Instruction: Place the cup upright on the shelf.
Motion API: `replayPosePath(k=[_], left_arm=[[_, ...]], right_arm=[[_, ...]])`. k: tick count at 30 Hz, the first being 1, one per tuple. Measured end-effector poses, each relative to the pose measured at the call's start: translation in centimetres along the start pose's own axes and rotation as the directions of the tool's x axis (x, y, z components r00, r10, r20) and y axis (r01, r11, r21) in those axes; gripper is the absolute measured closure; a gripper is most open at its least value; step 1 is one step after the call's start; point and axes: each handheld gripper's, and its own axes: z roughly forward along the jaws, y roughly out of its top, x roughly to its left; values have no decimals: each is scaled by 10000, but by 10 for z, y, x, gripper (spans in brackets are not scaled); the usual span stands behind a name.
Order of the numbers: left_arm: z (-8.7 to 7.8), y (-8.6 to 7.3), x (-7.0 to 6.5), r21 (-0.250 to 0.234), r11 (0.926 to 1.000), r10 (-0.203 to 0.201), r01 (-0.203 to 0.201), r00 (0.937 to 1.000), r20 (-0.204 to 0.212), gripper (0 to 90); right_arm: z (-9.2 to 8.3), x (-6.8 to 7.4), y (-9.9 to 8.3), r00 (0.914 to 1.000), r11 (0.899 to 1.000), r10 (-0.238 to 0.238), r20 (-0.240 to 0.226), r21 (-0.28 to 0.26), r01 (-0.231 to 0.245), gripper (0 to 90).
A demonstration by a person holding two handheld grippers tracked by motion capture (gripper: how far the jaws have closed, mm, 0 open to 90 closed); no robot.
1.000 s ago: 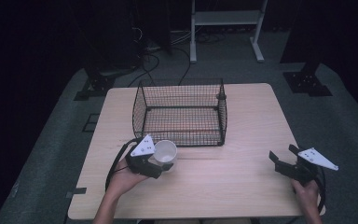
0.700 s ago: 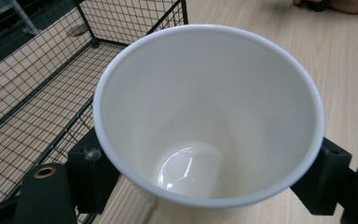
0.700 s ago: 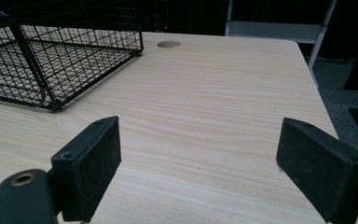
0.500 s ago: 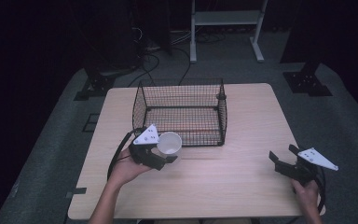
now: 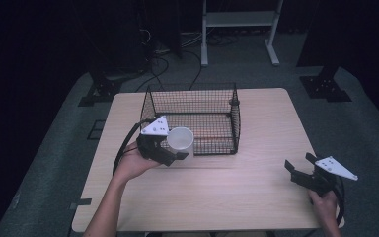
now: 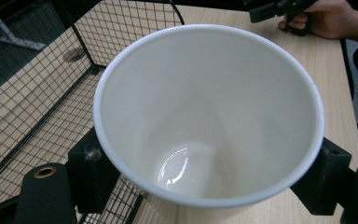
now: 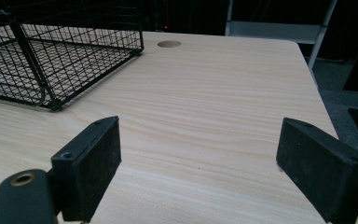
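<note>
High view: left gripper (image 5: pixel 176 157) clamps cup (image 5: pixel 180 142) beside basket (image 5: pixel 193 118) edge.

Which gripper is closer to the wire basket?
Left. The left gripper, holding the white cup, is right at the wire basket's front corner. The right gripper sits open near the table's right edge, well apart from it.

Looked like a darkened lab or recording studio: pale wooden tabletop (image 5: pixel 256 197) on grey carpet (image 5: pixel 54 163), black stand bases (image 5: pixel 325 89), loose black cables (image 5: pixel 163 61), white metal frame (image 5: pixel 239 22) behind.
</note>
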Motion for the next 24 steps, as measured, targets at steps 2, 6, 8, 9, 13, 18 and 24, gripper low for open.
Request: replayPosePath(k=[2, 6, 8, 9, 13, 18, 24], left_arm=[[-1, 6, 3, -3, 10000, 94, -94, 10000, 25, 211], [-1, 17, 11, -55, 9999, 159, -159, 9998, 88, 210], [-2, 23, 15, -50, 9997, 235, -235, 9997, 111, 210], [-2, 26, 17, -51, 9997, 230, -230, 9997, 116, 211], [-2, 37, 26, -107, 9994, 325, -322, 9993, 206, 210], [-1, 46, 38, -307, 9991, 317, -309, 9991, 273, 210], [2, 54, 54, -438, 9989, 198, -183, 9992, 339, 210]], right_arm=[[0, 0, 0, 10000, 10000, 2, -5, 1, -2, 130], [0, 1, 0, 10000, 10000, -59, -10, 16, 59, 130], [0, 0, 0, 10000, 10000, -56, -10, 26, 56, 130], [0, 0, 0, 10000, 10000, -43, -11, 20, 43, 130], [0, 0, 0, 10000, 10000, -35, -12, 30, 35, 130], [0, 0, 0, 10000, 10000, -51, -6, 18, 51, 130], [1, 1, 0, 10000, 10000, -58, 54, 69, 58, 130]])
